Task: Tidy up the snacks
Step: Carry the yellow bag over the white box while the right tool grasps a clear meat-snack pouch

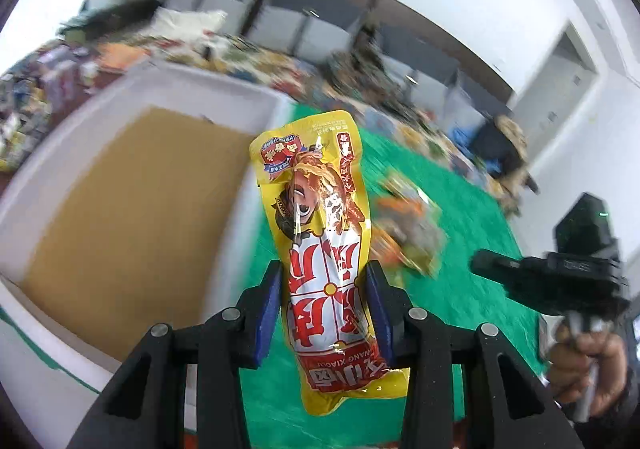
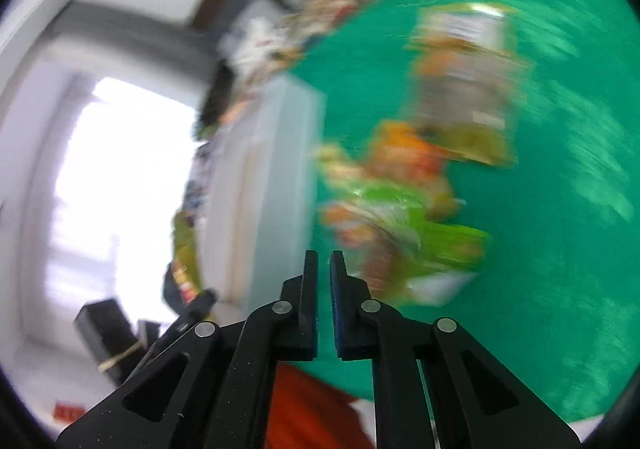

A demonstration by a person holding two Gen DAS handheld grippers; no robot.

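Left tongs point(image 1: 323, 291) clamp yellow packet point(image 1: 320, 233) beside white box point(image 1: 132, 185) (cardboard-floored).

Most of the right wrist view is motion smear: the snack packets point(image 2: 404, 209) on the green cloth point(image 2: 540, 289) are just orange, lime and white streaks, no print readable, and I can't tell how many there are. In the left wrist view, the loose packets point(image 1: 408, 225) beside the yellow packet point(image 1: 320, 241) are blurred too, and that packet covers part of them. The clutter point(image 1: 248, 49) along the far wall is a smudge. The white box point(image 1: 60, 177) is cut off by the left edge.
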